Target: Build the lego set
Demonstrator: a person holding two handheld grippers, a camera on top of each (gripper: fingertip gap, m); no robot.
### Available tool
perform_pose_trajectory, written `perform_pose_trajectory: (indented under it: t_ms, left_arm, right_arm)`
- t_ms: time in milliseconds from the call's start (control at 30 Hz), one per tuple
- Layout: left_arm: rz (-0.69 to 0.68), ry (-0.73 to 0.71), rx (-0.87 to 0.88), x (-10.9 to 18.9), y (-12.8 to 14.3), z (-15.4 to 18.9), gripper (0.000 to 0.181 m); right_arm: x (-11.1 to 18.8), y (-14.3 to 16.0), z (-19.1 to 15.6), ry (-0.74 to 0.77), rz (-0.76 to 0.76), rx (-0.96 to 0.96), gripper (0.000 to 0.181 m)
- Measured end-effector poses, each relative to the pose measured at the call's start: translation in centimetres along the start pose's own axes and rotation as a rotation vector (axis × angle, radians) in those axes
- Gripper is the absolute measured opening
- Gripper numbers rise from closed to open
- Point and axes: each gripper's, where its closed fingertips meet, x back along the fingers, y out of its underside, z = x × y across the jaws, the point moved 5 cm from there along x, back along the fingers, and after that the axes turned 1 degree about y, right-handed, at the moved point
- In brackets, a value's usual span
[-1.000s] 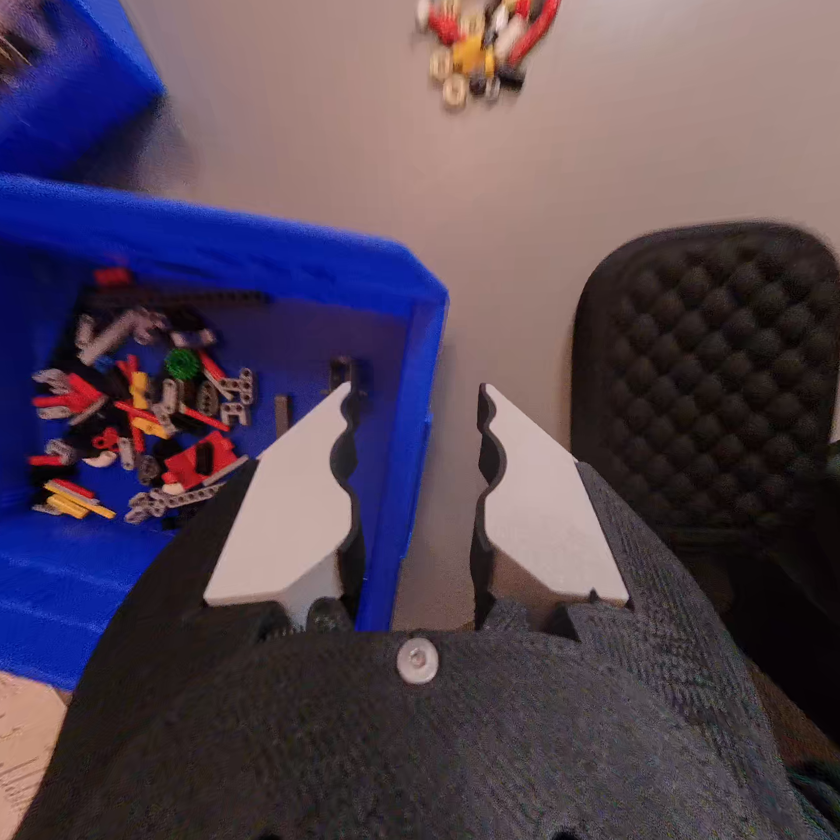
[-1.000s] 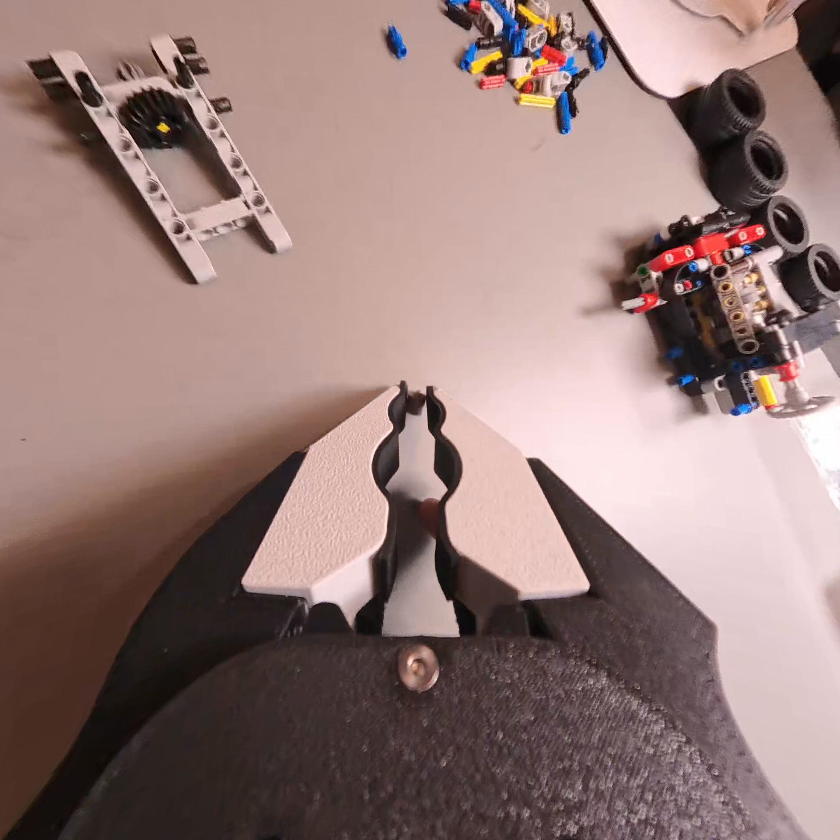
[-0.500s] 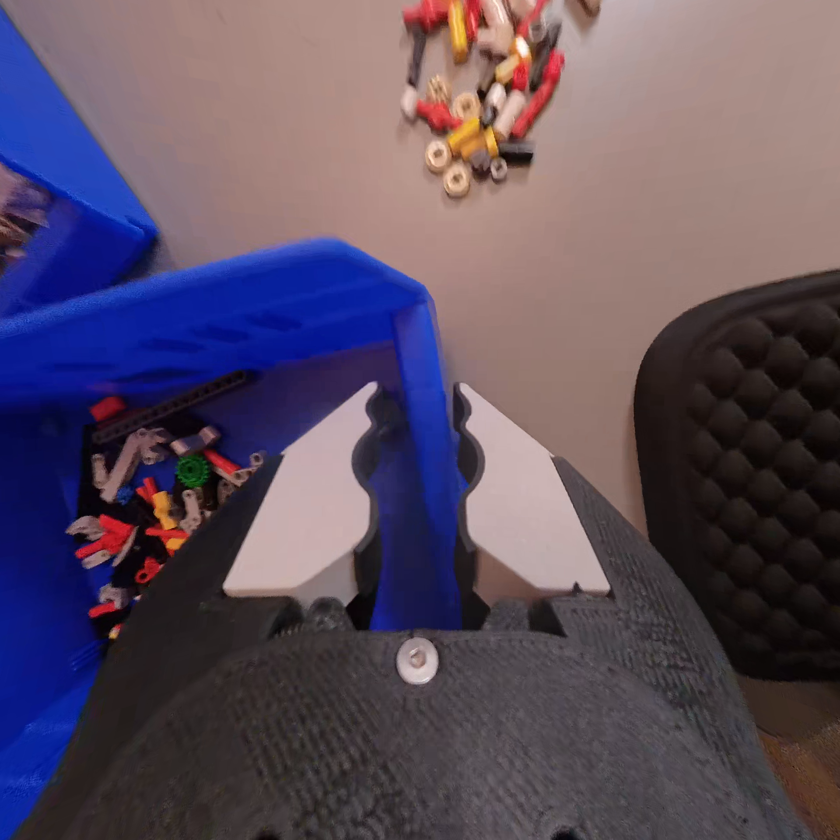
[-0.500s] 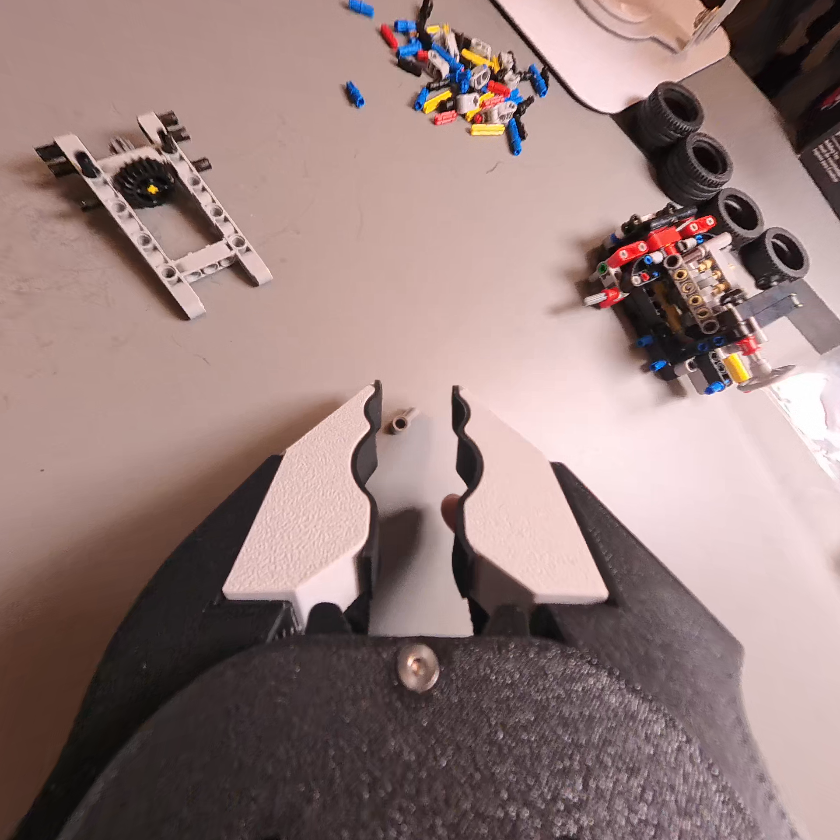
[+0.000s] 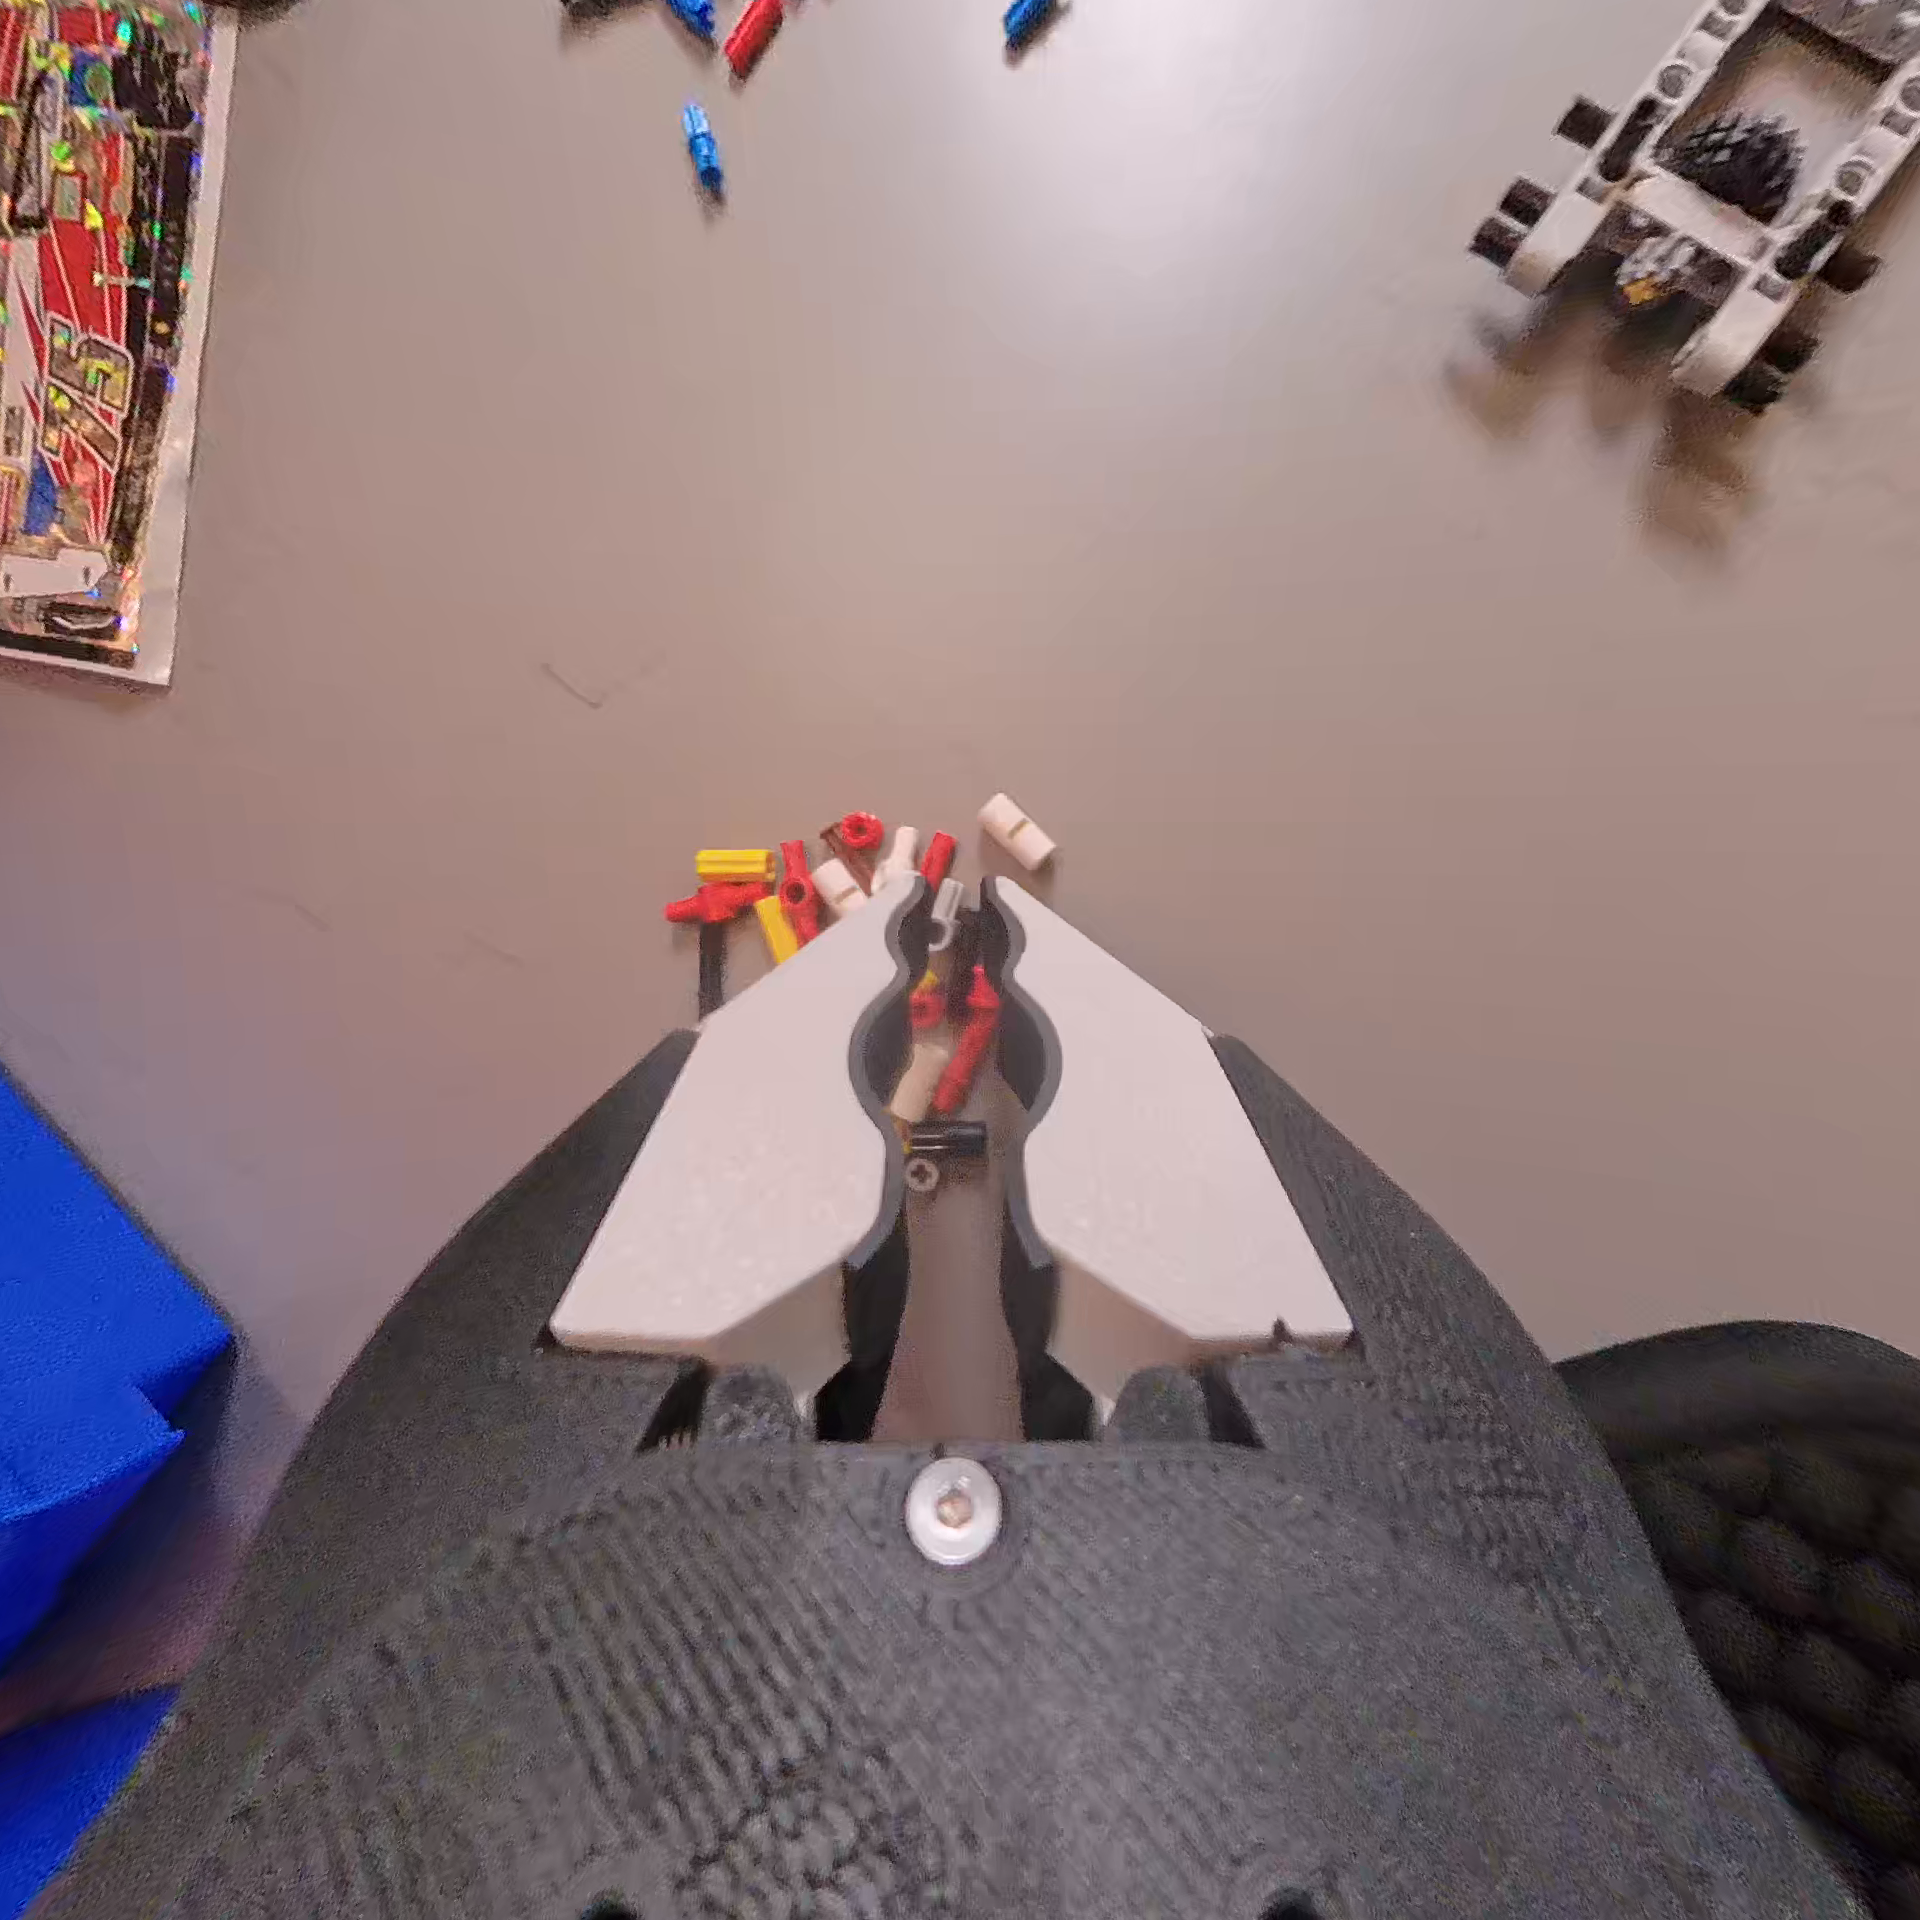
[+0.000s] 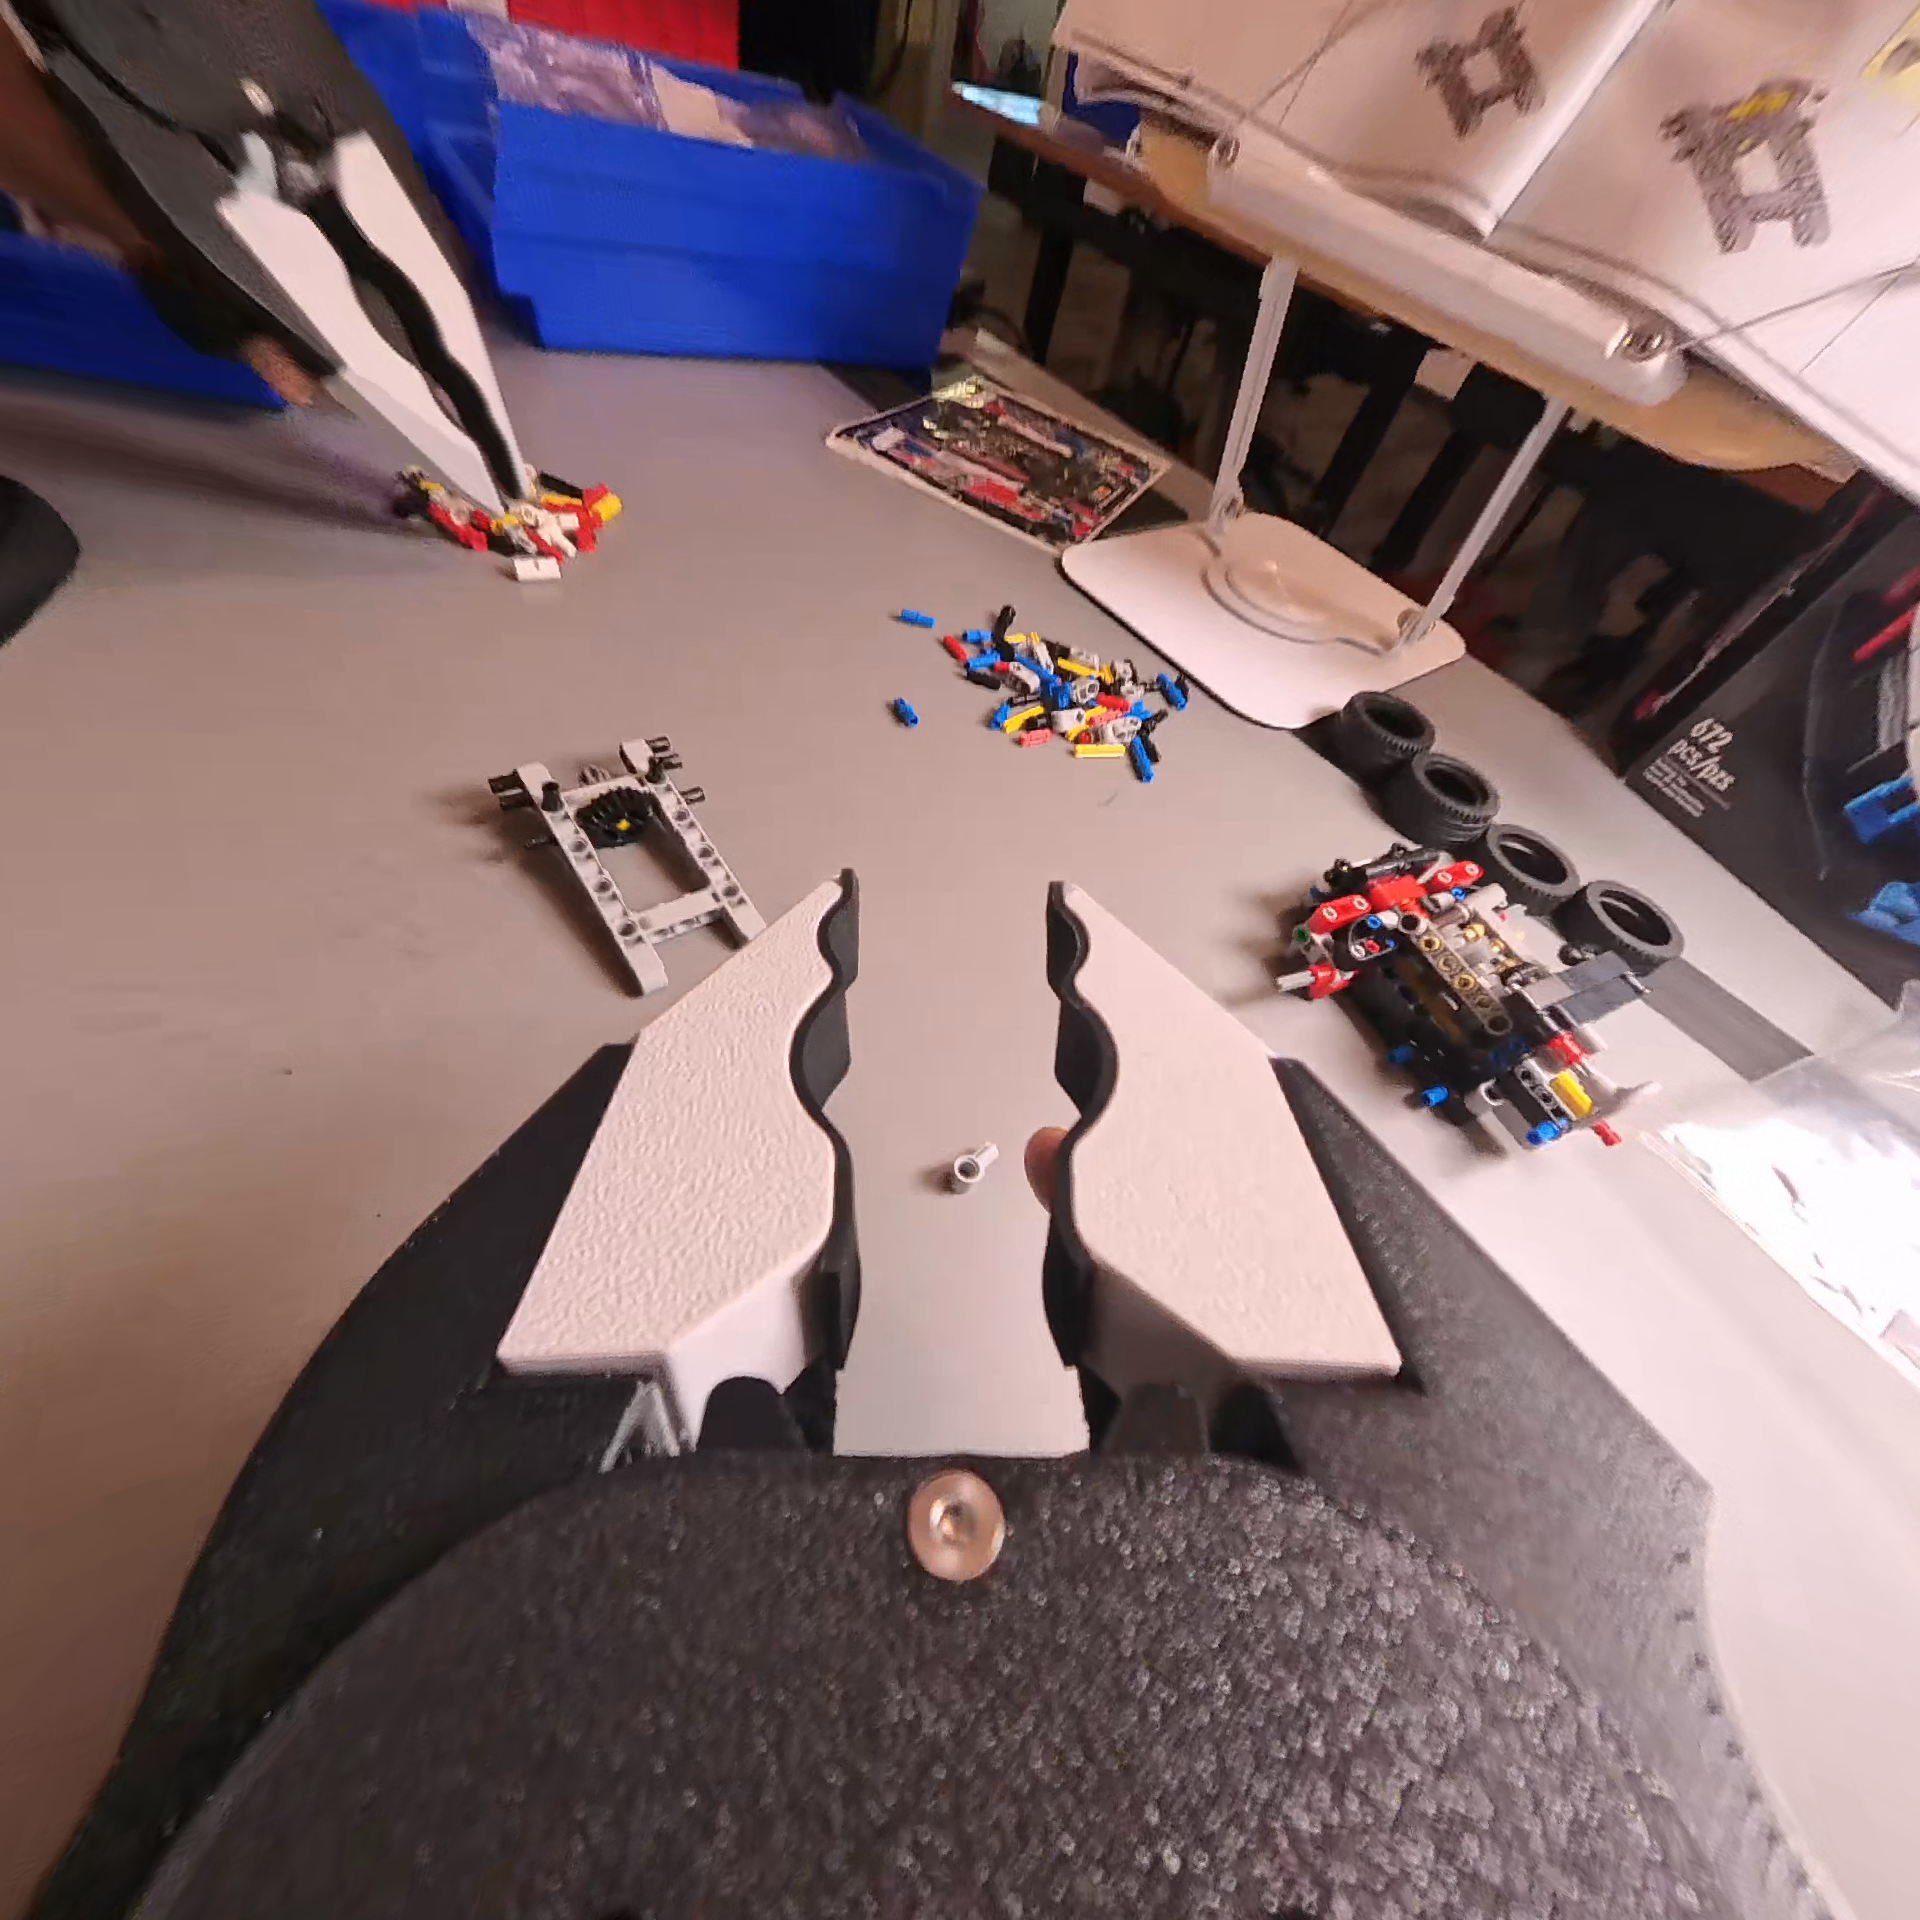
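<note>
**A:** Where are the lego bits sitting?

**B:** A little pile of red, yellow and white pieces [image 5: 831, 894] is lying on the grey bench [image 5: 1143, 520]. The left gripper [image 5: 954, 902] is pointing right down into it. Its fingers are almost together, with a small grey piece [image 5: 943, 914] sitting at the tips. I cannot tell if it is pinching that piece.

**A:** And the other one?

**B:** The right gripper [image 6: 954, 896] is opening wide above the bench. A tiny grey pin [image 6: 975, 1164] is lying loose between its fingers.

**A:** What is lying around it?

**B:** At 10 o'clock, a grey frame with a black gear [image 6: 629, 852]. At 2 o'clock, a half-built car [image 6: 1444, 977] beside four black tyres [image 6: 1507, 821]. At 12 o'clock, a pile of blue and mixed pieces [image 6: 1060, 696].
</note>
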Motion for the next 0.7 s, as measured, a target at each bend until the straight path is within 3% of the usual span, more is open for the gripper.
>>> perform_pose_trajectory:
  t_ms: [33,267,700]
  left_arm:
    - [-0.008,0.007,0.005,-0.2,0.1,-0.2,0.006]
    - [-0.073,0.016,-0.018,-0.8,1.0,-0.7,0.007]
    - [-0.044,-0.016,-0.069,-0.9,0.8,-1.0,0.005]
  right_arm:
    - [0.3,-0.1,0.1,0.002,0.015,-0.004,0.035]
    - [0.7,0.2,0.4,0.006,0.026,-0.027,0.034]
    - [0.6,0.5,0.4,0.016,0.015,-0.036,0.033]
